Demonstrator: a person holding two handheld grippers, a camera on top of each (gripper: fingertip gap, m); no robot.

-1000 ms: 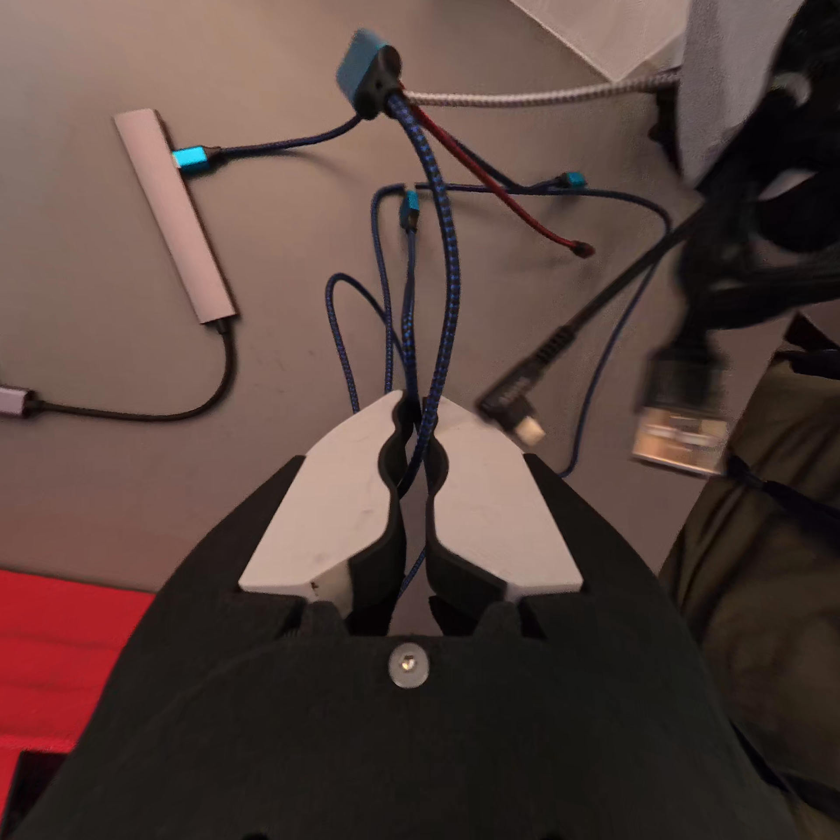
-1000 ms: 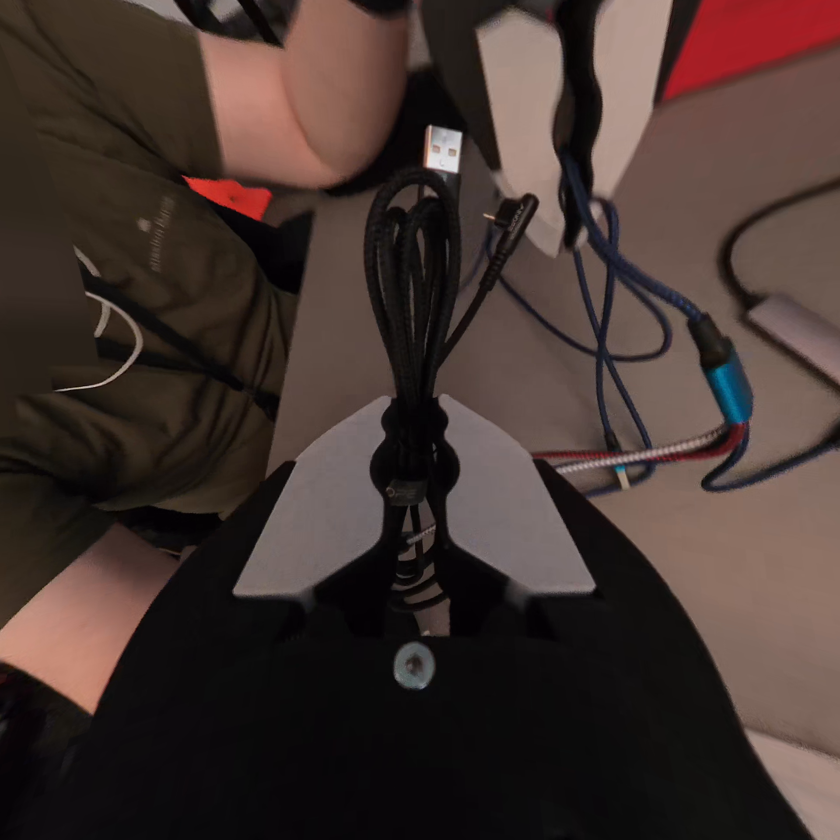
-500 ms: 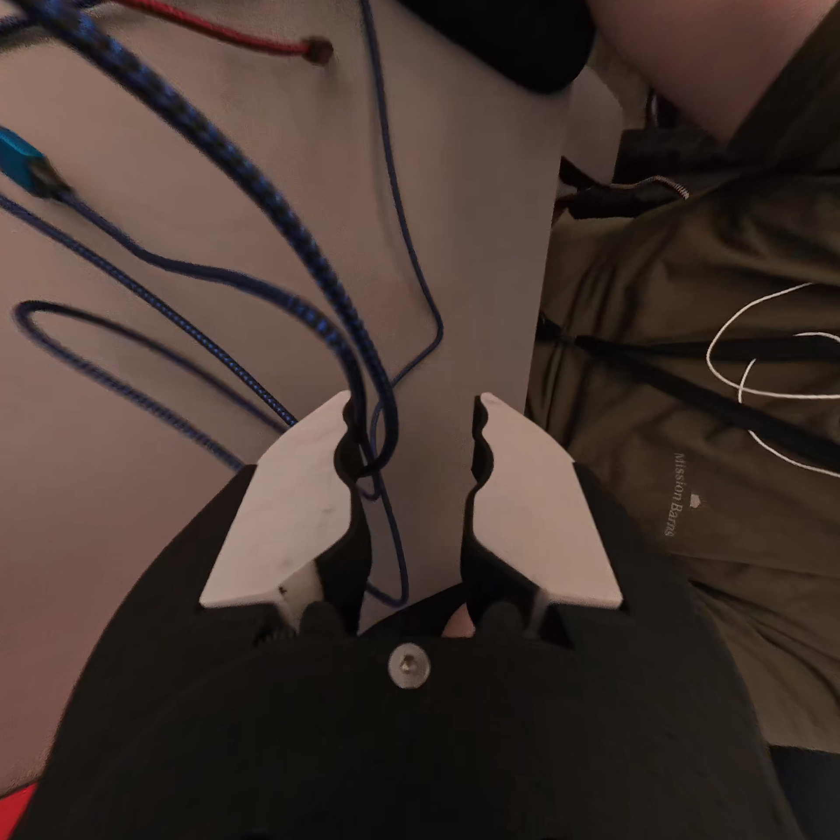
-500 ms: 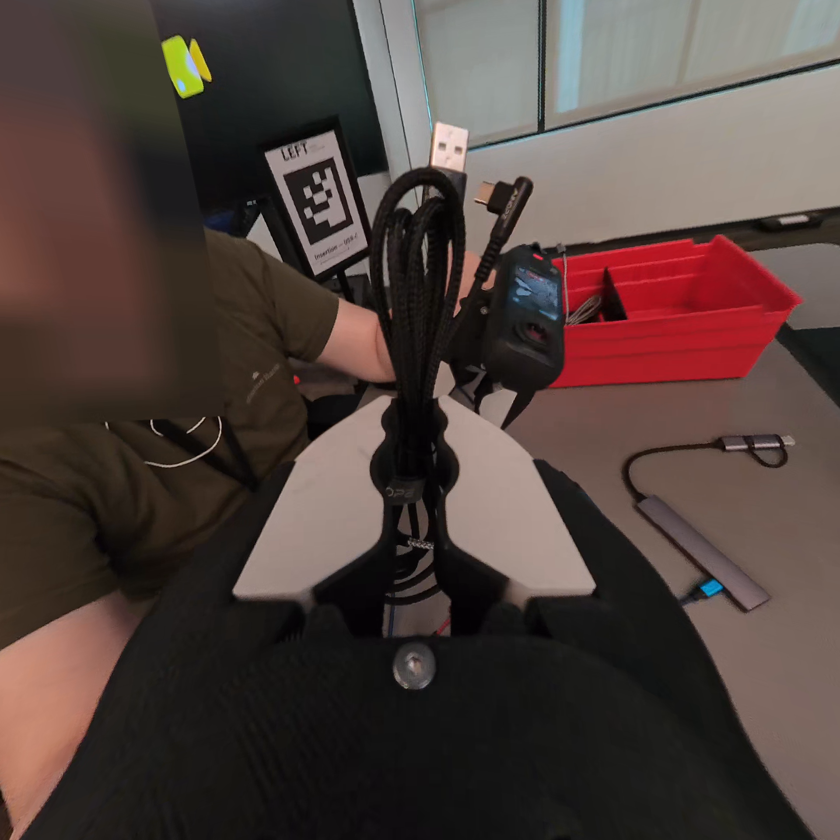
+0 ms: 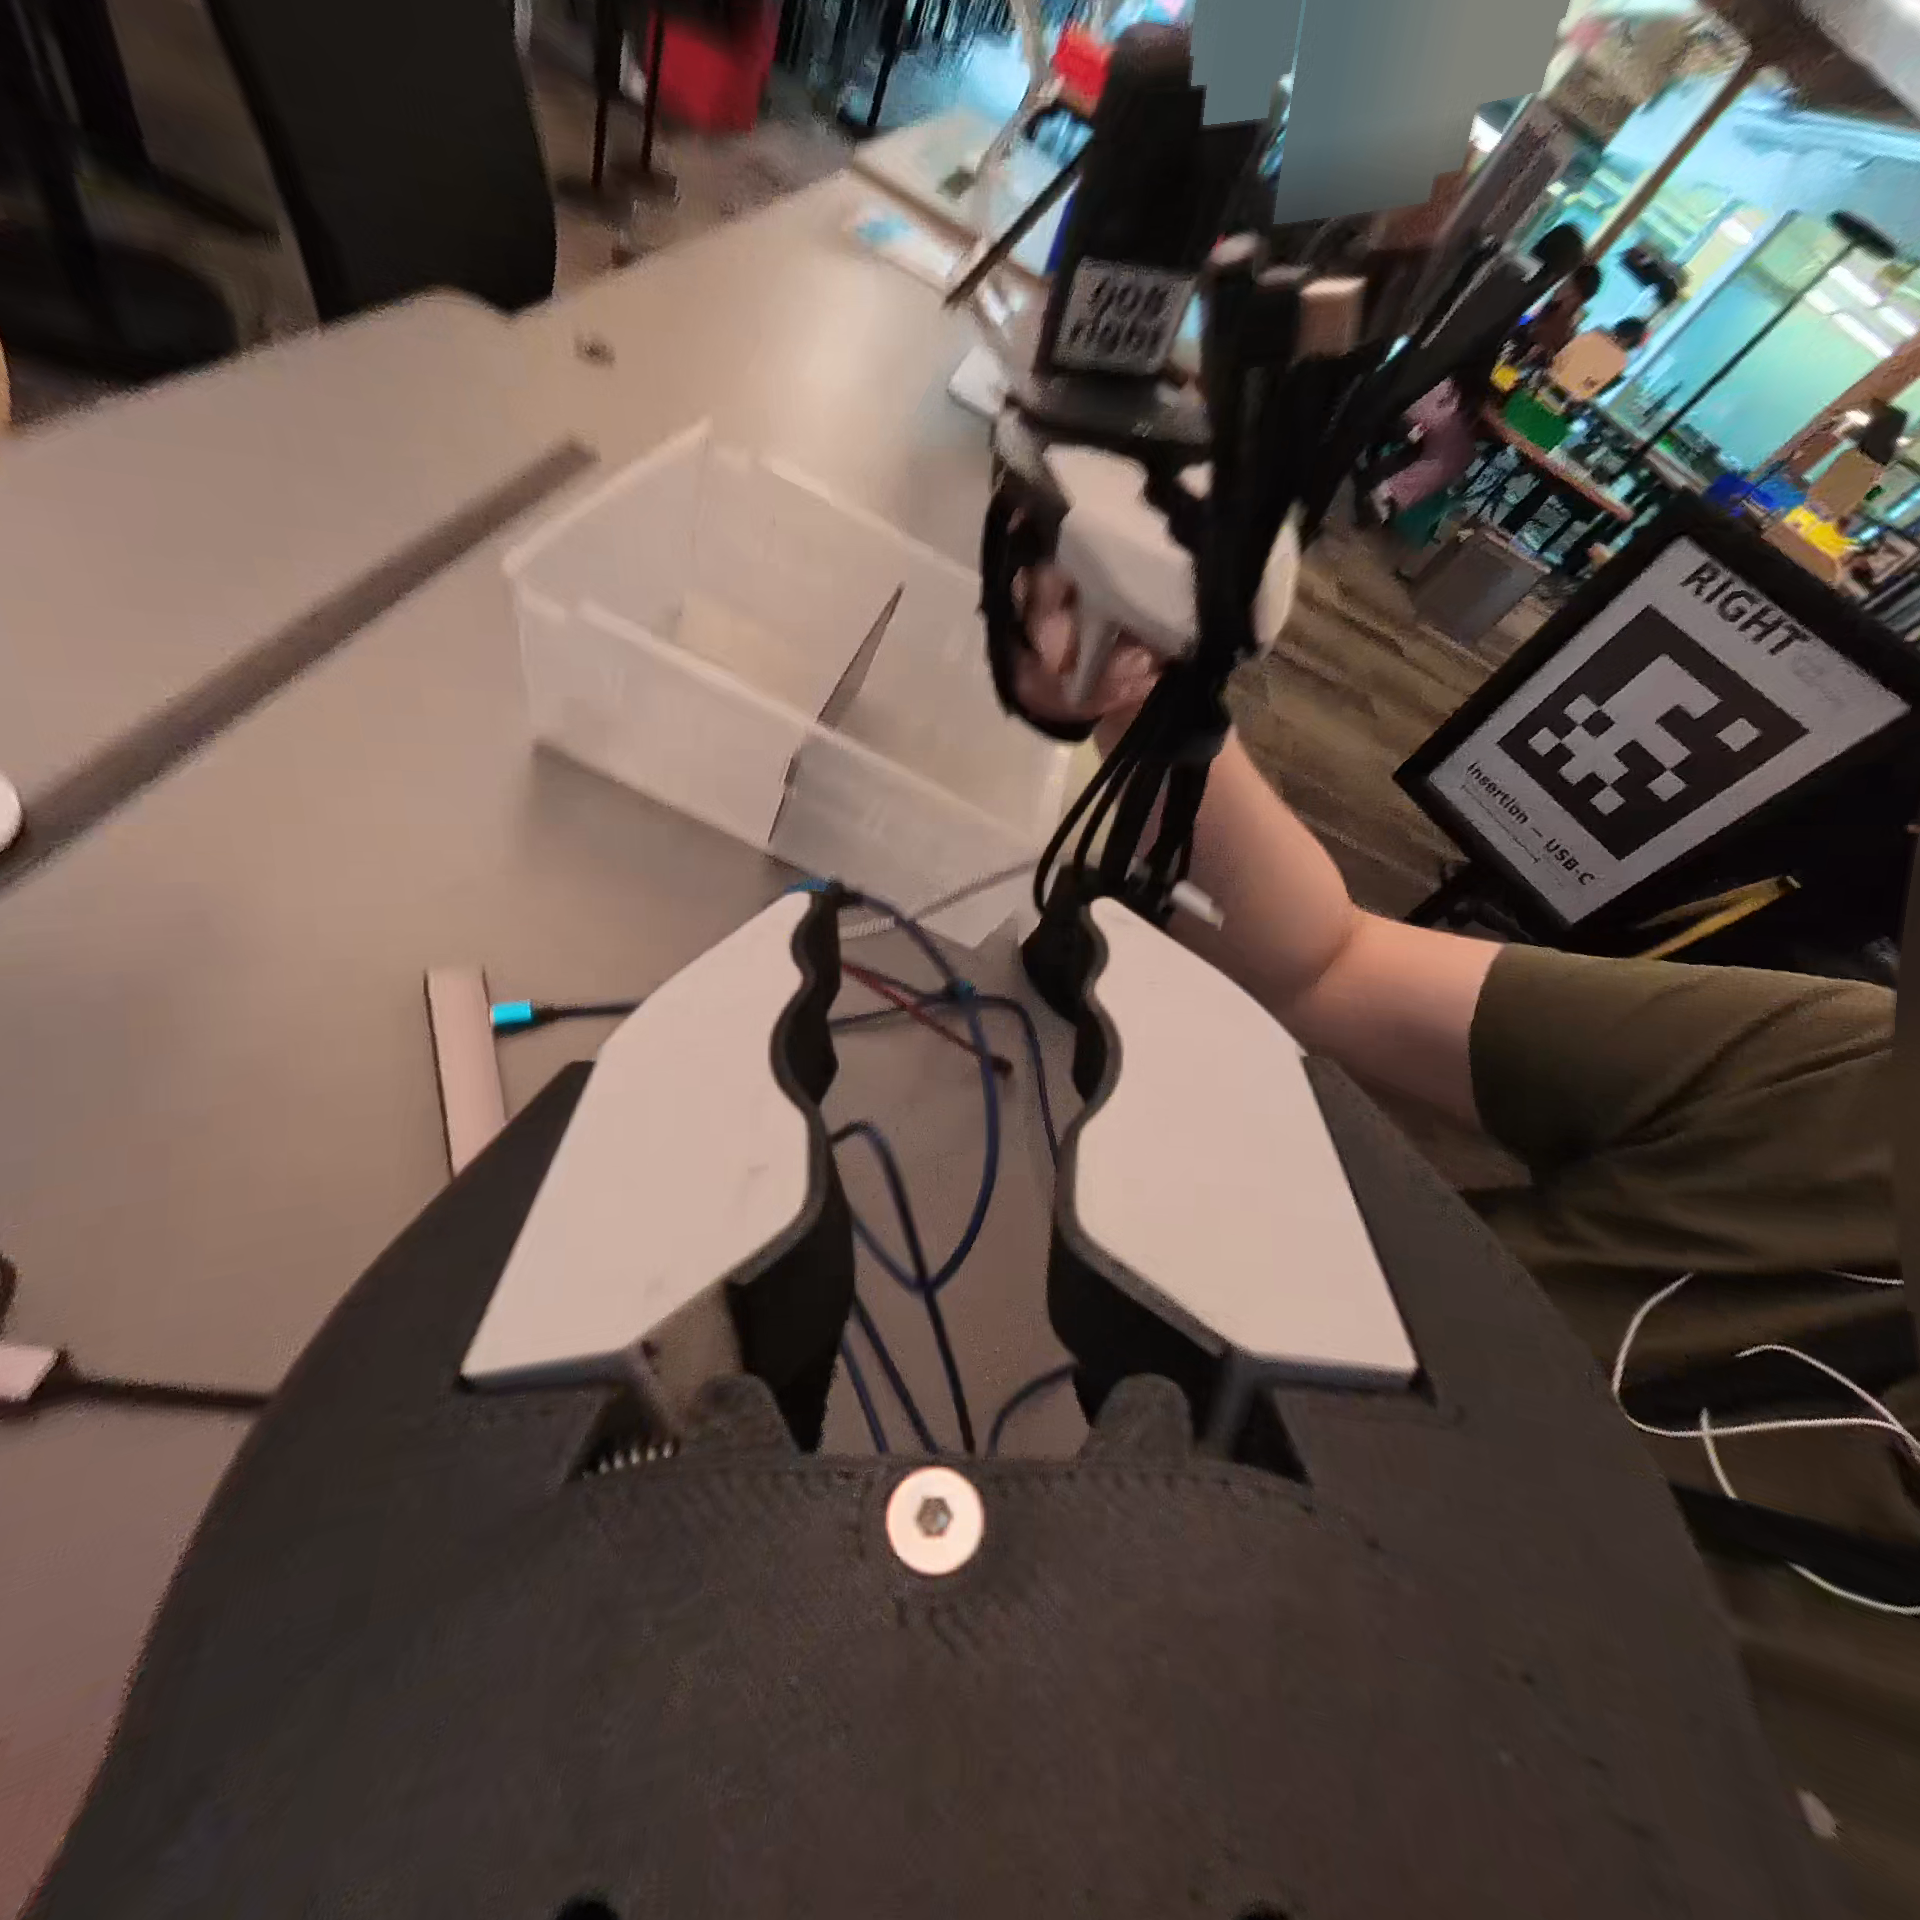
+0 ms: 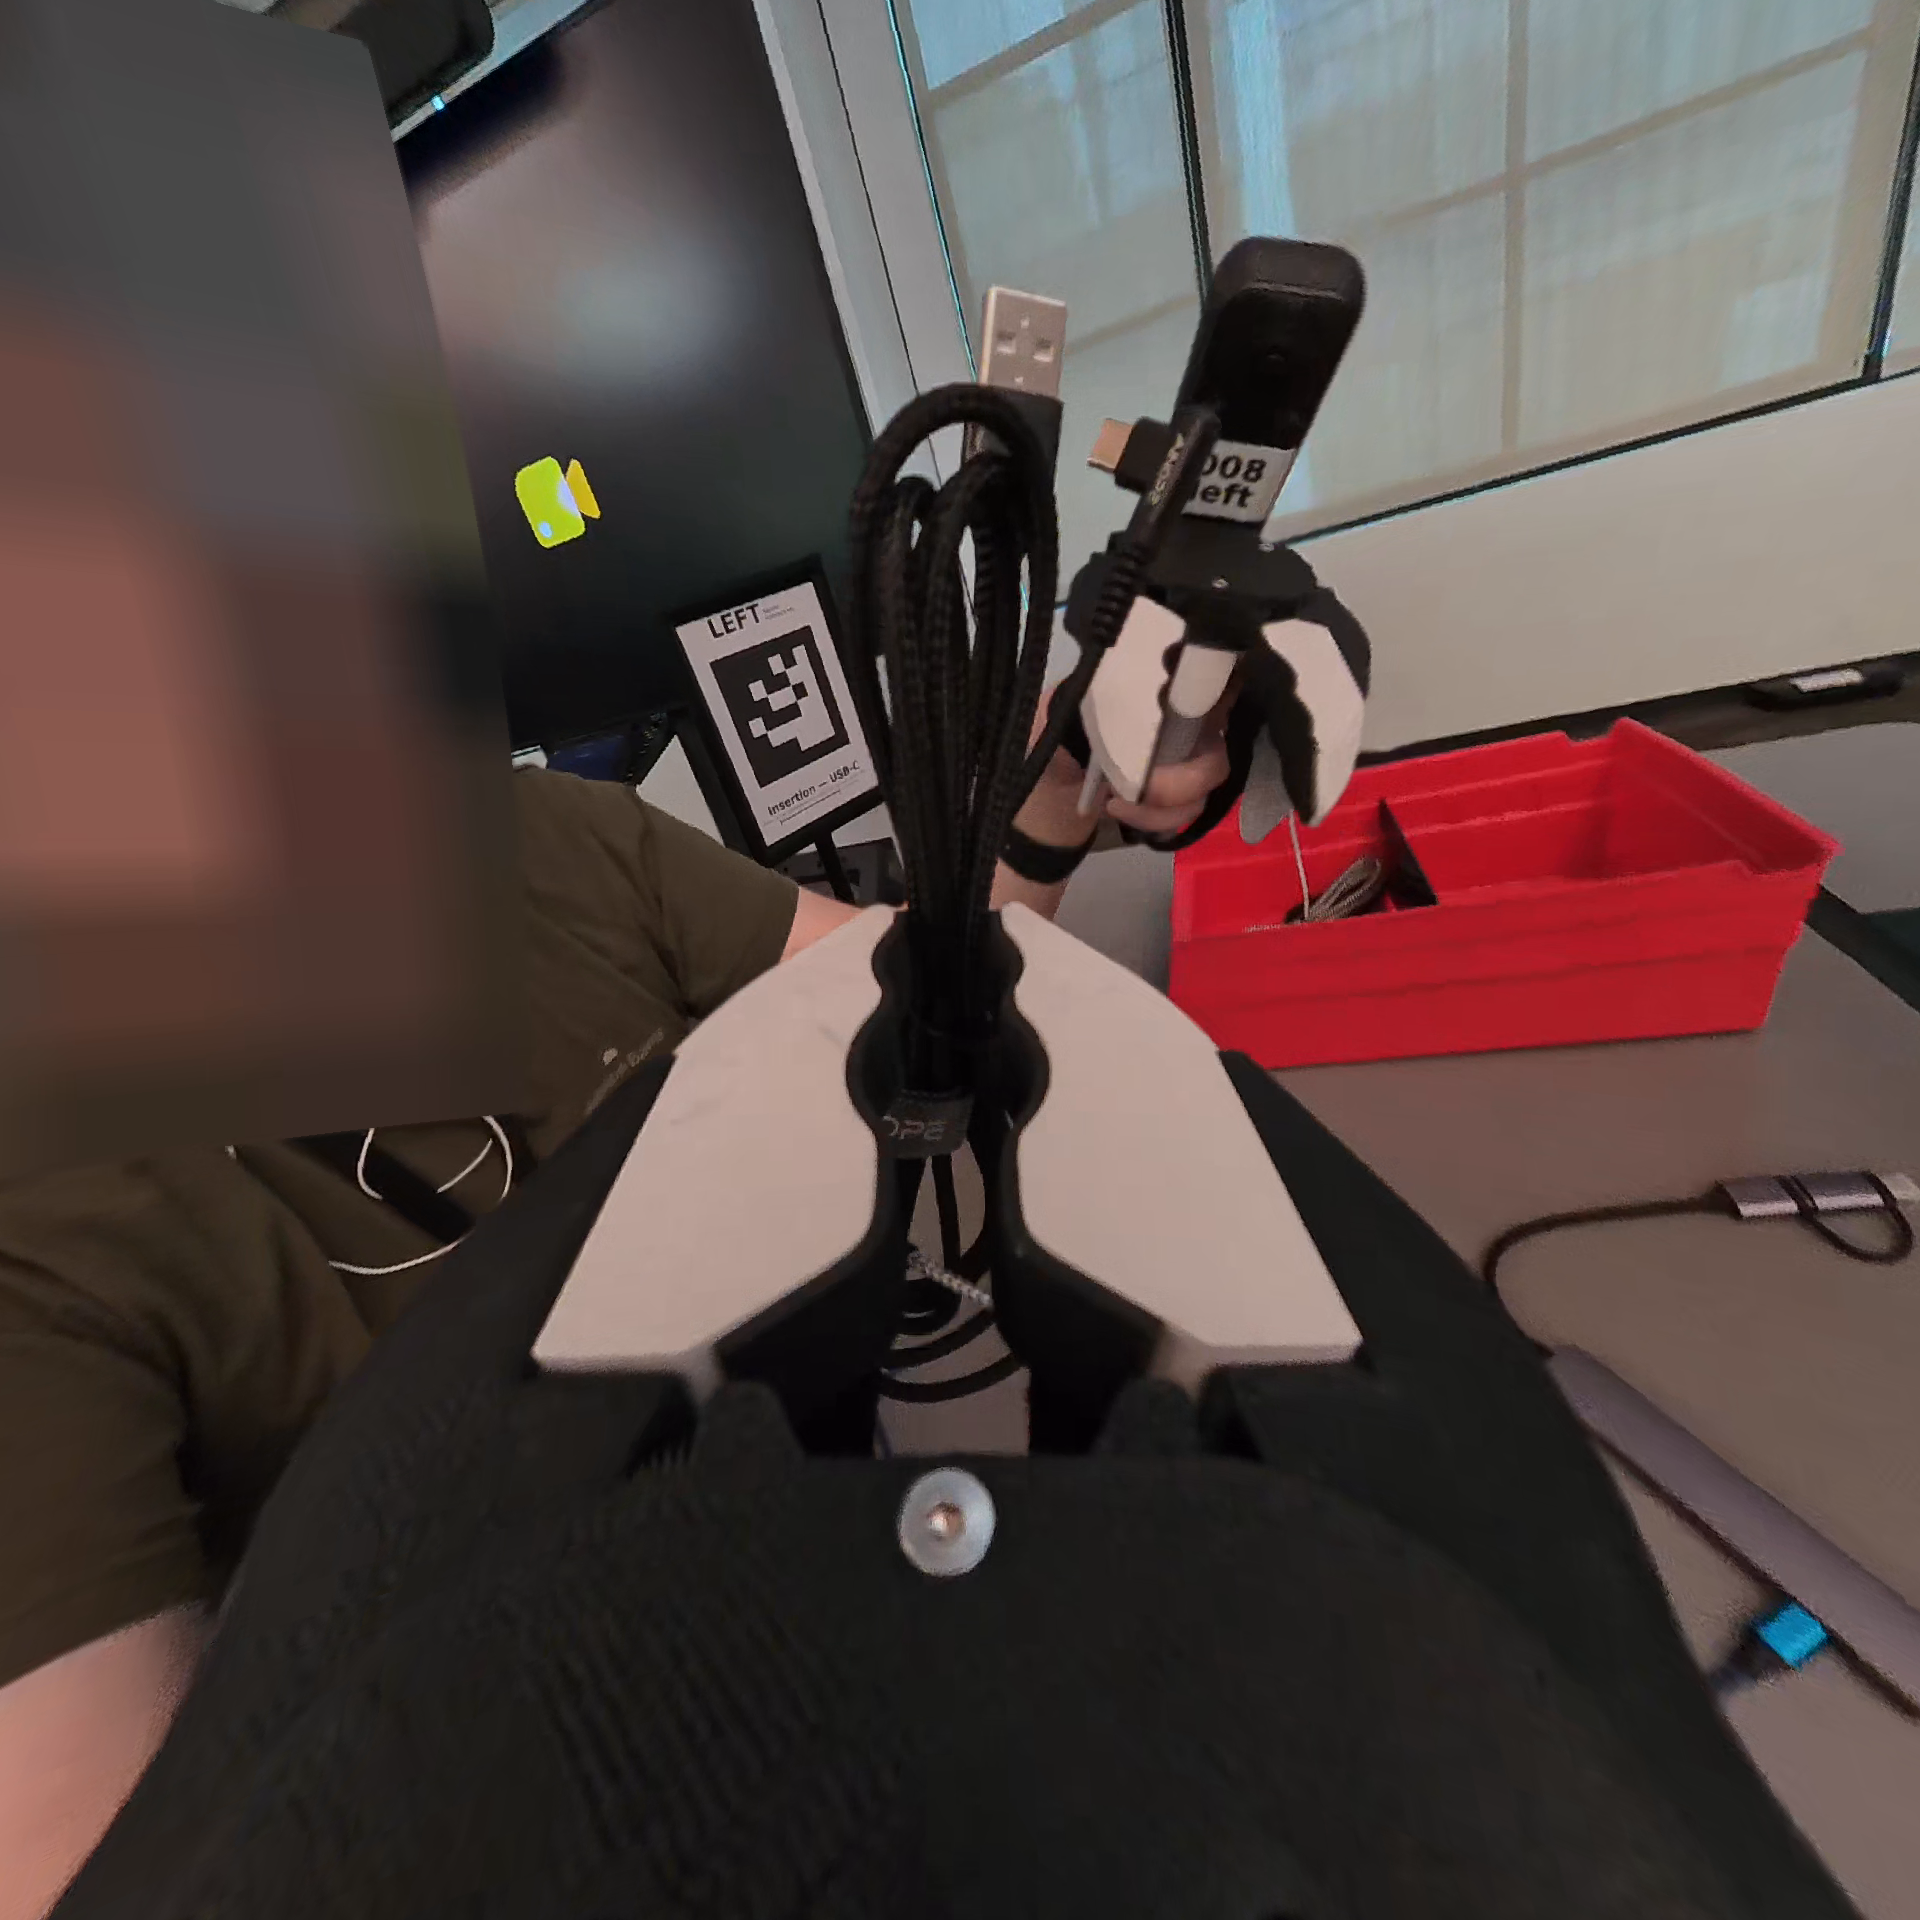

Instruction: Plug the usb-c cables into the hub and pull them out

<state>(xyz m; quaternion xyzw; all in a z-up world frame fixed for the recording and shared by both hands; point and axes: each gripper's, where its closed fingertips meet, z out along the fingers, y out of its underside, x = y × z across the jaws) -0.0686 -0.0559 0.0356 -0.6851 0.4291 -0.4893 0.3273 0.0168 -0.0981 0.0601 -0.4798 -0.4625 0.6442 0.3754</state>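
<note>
The hub lies on the table with one blue-tipped plug already in its side; I judge the task is far from finished. The right gripper clenches a tied black cable bundle high above the hub, its plugs pointing up. The left gripper is released and empty, raised above the loose blue cables beside the hub. The black cable must yet be untied and brought down to the hub.

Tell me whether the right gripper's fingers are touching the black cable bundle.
Touching. The right wrist view shows the right gripper with its fingers closed on the strapped black cable bundle, which stands up out of the grip; no gap shows on either side.
</note>
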